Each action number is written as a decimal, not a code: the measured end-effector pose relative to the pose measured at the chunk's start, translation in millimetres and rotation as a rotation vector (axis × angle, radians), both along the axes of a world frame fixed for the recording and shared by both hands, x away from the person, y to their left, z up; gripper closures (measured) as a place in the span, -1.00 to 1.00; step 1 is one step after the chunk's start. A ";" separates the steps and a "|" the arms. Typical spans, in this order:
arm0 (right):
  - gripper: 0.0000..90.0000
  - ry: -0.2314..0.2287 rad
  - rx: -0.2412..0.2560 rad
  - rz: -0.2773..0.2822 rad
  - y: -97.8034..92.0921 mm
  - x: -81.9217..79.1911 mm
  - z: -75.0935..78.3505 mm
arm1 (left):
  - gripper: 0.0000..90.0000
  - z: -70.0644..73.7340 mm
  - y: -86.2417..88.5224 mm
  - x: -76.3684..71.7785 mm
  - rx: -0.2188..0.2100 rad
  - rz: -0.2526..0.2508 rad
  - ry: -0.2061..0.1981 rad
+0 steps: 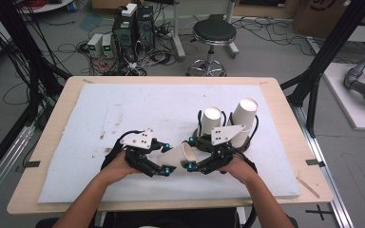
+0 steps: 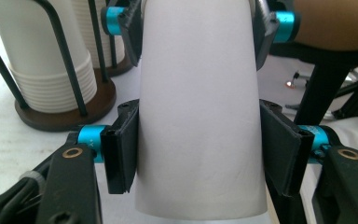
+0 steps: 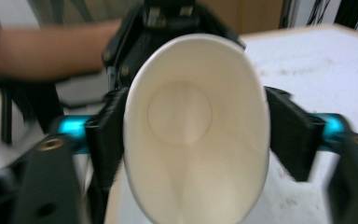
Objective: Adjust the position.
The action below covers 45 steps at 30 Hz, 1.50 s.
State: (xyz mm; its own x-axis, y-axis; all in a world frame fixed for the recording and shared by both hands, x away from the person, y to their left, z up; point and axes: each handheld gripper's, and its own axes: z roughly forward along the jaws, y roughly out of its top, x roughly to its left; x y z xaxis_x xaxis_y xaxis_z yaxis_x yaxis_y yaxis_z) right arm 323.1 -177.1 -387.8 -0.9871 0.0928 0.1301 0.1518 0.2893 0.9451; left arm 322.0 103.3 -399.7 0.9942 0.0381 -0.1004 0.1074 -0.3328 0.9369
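A white paper cup [image 1: 176, 154] lies on its side just above the white foam mat, held between both grippers. My left gripper [image 1: 167, 157] is shut on its base end; in the left gripper view the cup [image 2: 200, 116] is clamped between the black pads [image 2: 121, 154]. My right gripper [image 1: 188, 152] is shut on the rim end, and its jaws also show farther along the cup [image 2: 196, 23]. In the right gripper view the cup's open mouth [image 3: 191, 140] faces the camera, squeezed into an oval.
Two stacks of white cups [image 1: 212, 118] [image 1: 244, 114] stand in a black wire holder on a round wooden base [image 2: 60, 116], just behind the right hand. The foam mat [image 1: 123, 114] covers the wooden table. A stool [image 1: 214, 31] and computers [image 1: 133, 28] stand beyond the table.
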 end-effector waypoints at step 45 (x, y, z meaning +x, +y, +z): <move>-0.20 -0.021 0.043 -0.035 -2.1 -1.0 6.6 | -0.19 -4.0 -5.4 -0.6 -0.021 0.046 0.010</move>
